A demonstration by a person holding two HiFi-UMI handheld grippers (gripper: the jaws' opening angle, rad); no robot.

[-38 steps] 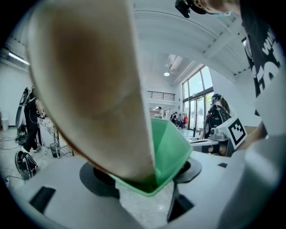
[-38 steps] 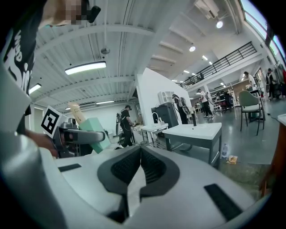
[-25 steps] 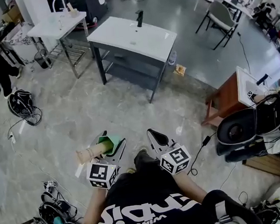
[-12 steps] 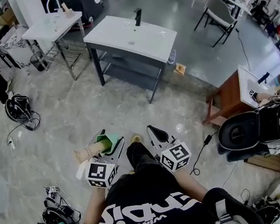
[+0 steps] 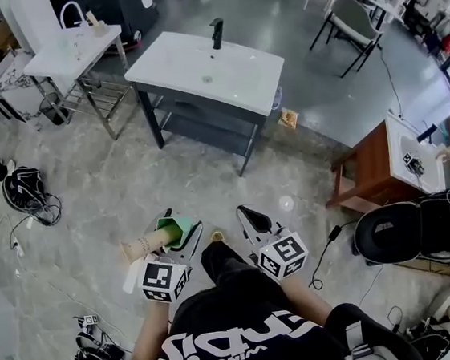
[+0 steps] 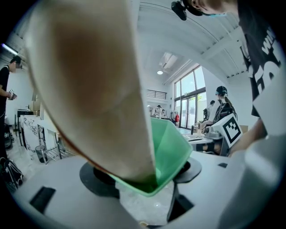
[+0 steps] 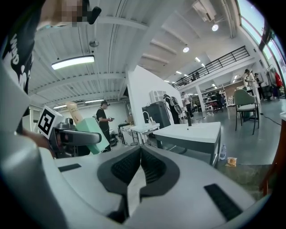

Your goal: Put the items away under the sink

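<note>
Between the wide-set fingers of the left gripper (image 5: 180,228) is clamped the tan roll (image 5: 145,244) in its green holder (image 6: 172,147), well apart from the sink (image 5: 237,69). It seems light and crushable — better gripped at the stiffer green part; the right gripper (image 5: 247,215) is closed, empty.

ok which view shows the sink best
The head view: the whole sink shows from above, with its white top, black tap and lower shelf. The right gripper view shows the sink side on. The left gripper view is mostly filled by the tan and green item; no sink is clear there.
</note>
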